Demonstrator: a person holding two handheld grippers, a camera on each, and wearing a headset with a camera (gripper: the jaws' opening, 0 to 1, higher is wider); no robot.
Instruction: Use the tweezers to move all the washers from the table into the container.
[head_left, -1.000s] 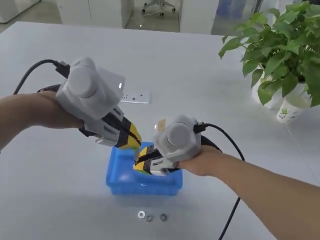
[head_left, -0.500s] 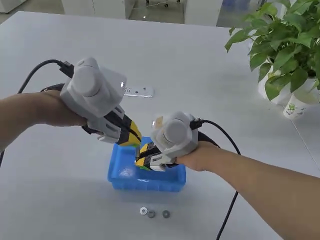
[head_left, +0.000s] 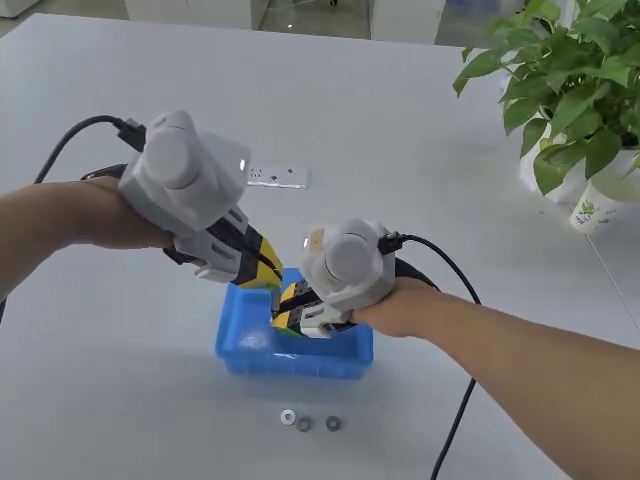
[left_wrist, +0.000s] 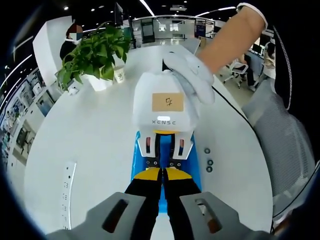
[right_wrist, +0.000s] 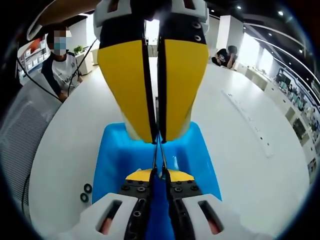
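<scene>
In the head view, the left gripper (head_left: 262, 275) and right gripper (head_left: 290, 318) cover most of the container (head_left: 245, 355), so its contents cannot be told. The tweezers (right_wrist: 156, 155) show as thin lines leaving the left gripper's closed jaws. Their tips are hidden, and the right gripper's hold on them is unclear. At 2 o'clock the plant (head_left: 570, 90) is cut off.

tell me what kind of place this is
Most likely an open-plan office or lab: a large white table with a power strip and a potted plant on it, and a mesh office chair beside it under ceiling strip lights.
</scene>
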